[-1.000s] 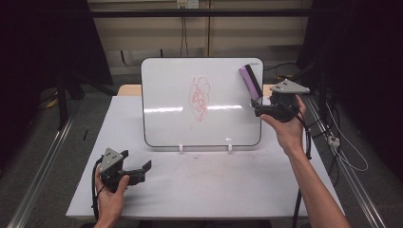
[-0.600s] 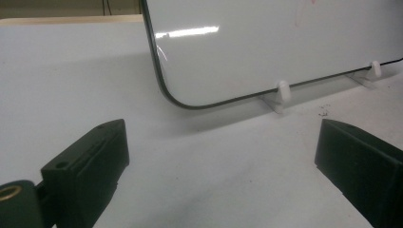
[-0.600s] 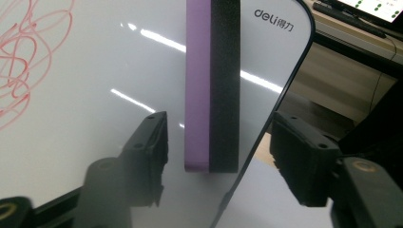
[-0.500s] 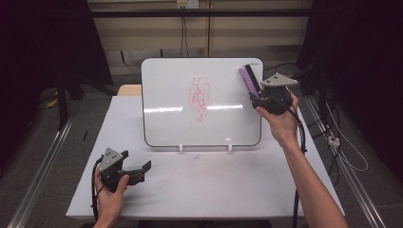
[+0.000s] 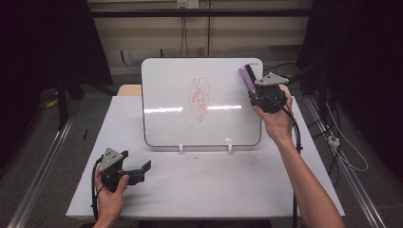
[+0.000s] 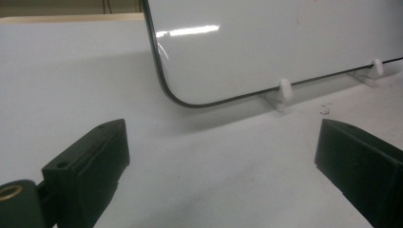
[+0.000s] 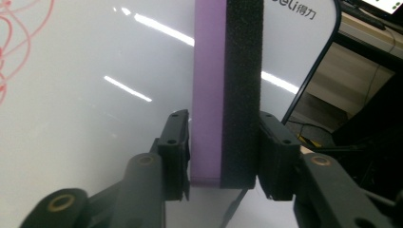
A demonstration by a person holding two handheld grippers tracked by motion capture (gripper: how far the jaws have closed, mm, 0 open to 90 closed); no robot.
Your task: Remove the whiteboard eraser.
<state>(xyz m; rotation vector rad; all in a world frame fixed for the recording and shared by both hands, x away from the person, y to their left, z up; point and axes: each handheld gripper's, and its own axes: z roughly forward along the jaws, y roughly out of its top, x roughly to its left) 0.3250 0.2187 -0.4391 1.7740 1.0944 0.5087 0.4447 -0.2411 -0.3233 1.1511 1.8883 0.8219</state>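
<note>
A whiteboard (image 5: 199,102) stands propped on the white table, with a red scribble (image 5: 200,99) at its middle. A purple eraser with a black foam face (image 5: 247,78) rests against the board's upper right corner. My right gripper (image 5: 253,89) is at that corner. In the right gripper view its jaws have just been closing and now press both sides of the eraser (image 7: 228,71), so the right gripper (image 7: 223,137) is shut on it. My left gripper (image 5: 142,168) rests at the table's front left, open, with nothing between its fingers (image 6: 95,161); the board's lower corner (image 6: 190,61) lies ahead of it.
The board leans on two small white clips (image 5: 180,148) near its bottom edge. Bare white table (image 5: 214,190) stretches in front of the board. Cables (image 5: 342,147) lie on the floor to the right, and a metal rail (image 5: 43,166) runs along the left.
The right gripper moved left to the board's upper right corner and its jaws closed onto the eraser. The left gripper stayed where it was.
</note>
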